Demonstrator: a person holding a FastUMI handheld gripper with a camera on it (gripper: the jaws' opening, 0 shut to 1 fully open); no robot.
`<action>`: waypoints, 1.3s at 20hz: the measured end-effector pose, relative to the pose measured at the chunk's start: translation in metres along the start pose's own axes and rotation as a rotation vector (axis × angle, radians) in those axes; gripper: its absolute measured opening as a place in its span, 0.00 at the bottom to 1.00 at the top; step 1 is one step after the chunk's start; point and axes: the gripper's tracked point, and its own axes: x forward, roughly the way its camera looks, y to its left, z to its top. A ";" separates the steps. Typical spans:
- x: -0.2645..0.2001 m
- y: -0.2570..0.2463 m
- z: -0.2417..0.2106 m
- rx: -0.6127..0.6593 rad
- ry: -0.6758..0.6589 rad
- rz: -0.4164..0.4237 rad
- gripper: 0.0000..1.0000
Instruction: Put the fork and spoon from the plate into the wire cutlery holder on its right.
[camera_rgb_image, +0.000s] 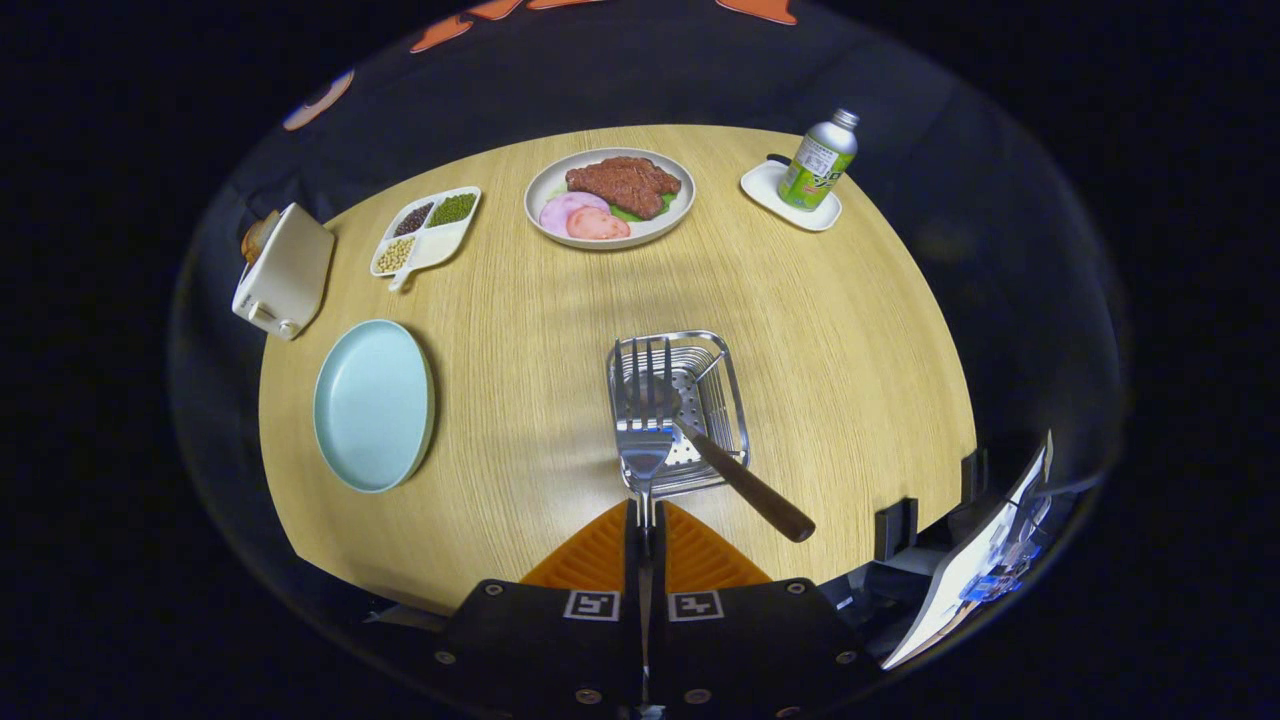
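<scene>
The hand-held gripper (645, 520) has its two fingers pressed together on the handle of a metal fork (643, 420), pinching it. The fork runs straight ahead toward twelve o'clock, tines farthest from the fingers, and its head lies over the near left part of the wire cutlery holder (725, 390), a shiny rectangular basket with a perforated floor standing on the table (530, 330) just ahead of the fingers. Whether the fork touches the holder's rim or hangs above it cannot be told.

Inside the holder rests a spoon (745, 480) with a dark wooden handle; its bowl end lies in the basket beside the fork, and the handle slants out over the near rim toward four o'clock from the fingers.

At about ten o'clock from the holder's near edge, well apart from it, sits an empty pale blue plate (372, 405). Farther out at ten o'clock stands a cream toaster (285, 270) at the table's edge. Beyond, at eleven o'clock, is a white divided dish (425, 232) with beans and seeds. At twelve o'clock is a plate of meat (610, 196), and at one o'clock a green and silver bottle (820, 160) stands on a small white tray (790, 195)
</scene>
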 end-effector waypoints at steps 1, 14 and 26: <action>0.004 -0.003 0.000 -0.002 0.010 -0.001 0.03; -0.016 -0.006 0.058 -0.016 -0.119 0.110 0.10; -0.190 0.029 0.173 -0.019 -0.845 0.278 0.83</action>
